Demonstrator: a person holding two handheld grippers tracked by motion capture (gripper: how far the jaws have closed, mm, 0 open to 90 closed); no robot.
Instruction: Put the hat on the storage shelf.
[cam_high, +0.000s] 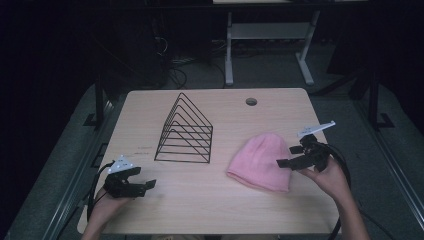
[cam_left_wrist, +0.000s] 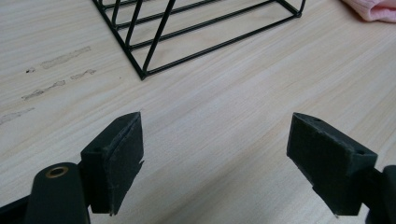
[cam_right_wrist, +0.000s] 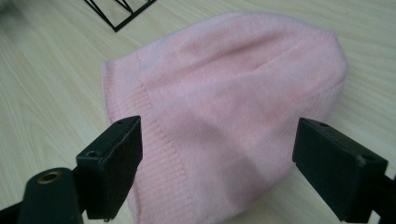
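A pink knit beanie (cam_high: 260, 161) lies flat on the wooden table (cam_high: 200, 210), right of centre. My right gripper (cam_high: 290, 156) hovers at the beanie's right edge, open, its jaws spread wide over the hat (cam_right_wrist: 224, 107) with nothing between them. A black wire rack (cam_high: 185, 131) with a triangular profile stands at the table's middle. My left gripper (cam_high: 145, 179) is at the front left of the table, open and empty, pointing toward the rack's near corner (cam_left_wrist: 142, 74) over bare wood.
A round cable hole (cam_high: 251, 101) is near the table's far edge. Faint scuff marks (cam_left_wrist: 60, 58) lie on the wood left of the rack. A white desk frame (cam_high: 270, 45) stands on the dark floor beyond the table.
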